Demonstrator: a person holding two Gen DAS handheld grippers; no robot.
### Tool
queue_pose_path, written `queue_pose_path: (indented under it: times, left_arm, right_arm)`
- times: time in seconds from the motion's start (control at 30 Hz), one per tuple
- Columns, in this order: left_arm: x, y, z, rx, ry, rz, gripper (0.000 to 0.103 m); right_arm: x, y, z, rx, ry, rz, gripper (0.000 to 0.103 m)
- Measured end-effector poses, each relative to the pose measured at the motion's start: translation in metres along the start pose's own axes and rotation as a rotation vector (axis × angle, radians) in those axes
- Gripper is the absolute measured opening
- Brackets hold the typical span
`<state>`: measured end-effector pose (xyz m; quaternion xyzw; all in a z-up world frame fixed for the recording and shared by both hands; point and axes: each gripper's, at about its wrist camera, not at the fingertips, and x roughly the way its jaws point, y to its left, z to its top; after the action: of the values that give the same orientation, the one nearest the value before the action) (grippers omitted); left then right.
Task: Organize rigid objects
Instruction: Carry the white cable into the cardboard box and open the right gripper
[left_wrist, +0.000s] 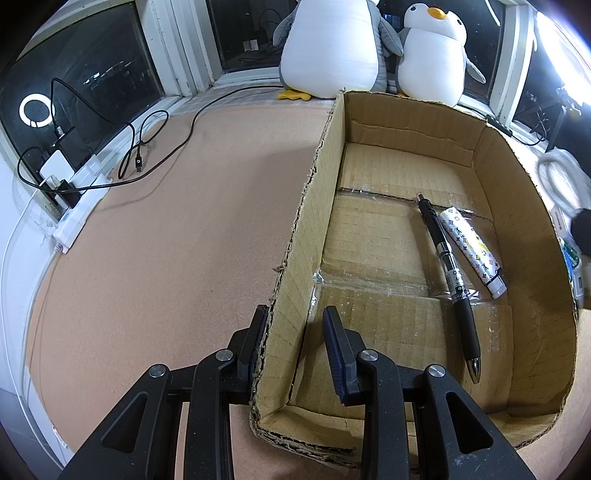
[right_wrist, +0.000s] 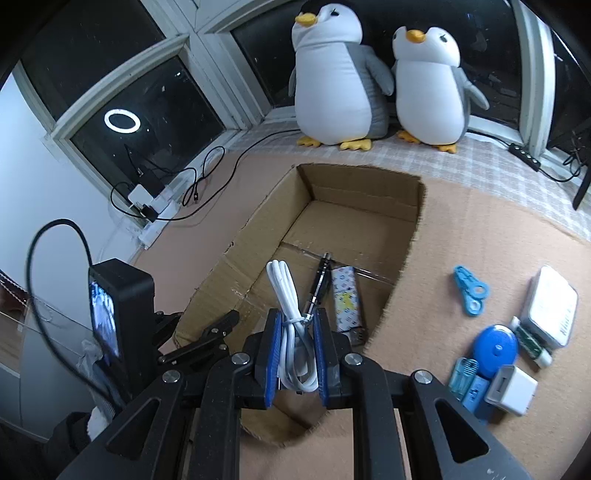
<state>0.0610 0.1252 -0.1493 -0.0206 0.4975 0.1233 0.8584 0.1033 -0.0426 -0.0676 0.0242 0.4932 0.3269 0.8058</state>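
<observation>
Two grippers at one cardboard box (right_wrist: 369, 192) on the counter (left_wrist: 166, 221): one clamps its wall, one holds a cable.

The left gripper (left_wrist: 295, 325) is pinched narrow on the box's left wall. The right gripper (right_wrist: 295, 325) squeezes one bundled white cable (right_wrist: 288, 302) above the box, its long axis running away from the camera. Inside the box lie one black pen (left_wrist: 448, 273) and one patterned white tube (left_wrist: 471, 251), side by side, lengthwise toward the far wall. Right of the box sit one blue tape measure (right_wrist: 495, 349), one white charger (right_wrist: 511, 393) and one blue clip (right_wrist: 469, 295). Two penguin plushies (right_wrist: 340, 81) stand behind the box.
</observation>
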Motion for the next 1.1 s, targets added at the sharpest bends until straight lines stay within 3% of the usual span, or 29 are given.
queue_pose_path:
  times: [0.27,0.7,0.8,0.87,1.1]
  left_arm:
    - [0.000,0.000,0.000,0.000,0.000,0.000,0.031]
    - [0.000,0.000,0.000,0.001,0.000,0.000,0.031]
    - [0.000,0.000,0.000,0.001,0.000,0.000,0.031]
    - [0.000,0.000,0.000,0.002,-0.001,0.001,0.031]
    - [-0.001,0.002,0.000,0.003,-0.001,0.003,0.031]
  right_arm:
    - [0.027,0.010,0.001,-0.018,0.039,-0.030,0.015]
    - [0.032,0.017,0.000,-0.053,0.037,-0.083,0.016]
    - [0.029,0.020,0.001,-0.065,0.027,-0.094,0.023]
    - [0.027,0.021,0.001,-0.072,0.017,-0.108,0.033]
    - [0.014,0.021,0.001,-0.086,-0.006,-0.132,0.036]
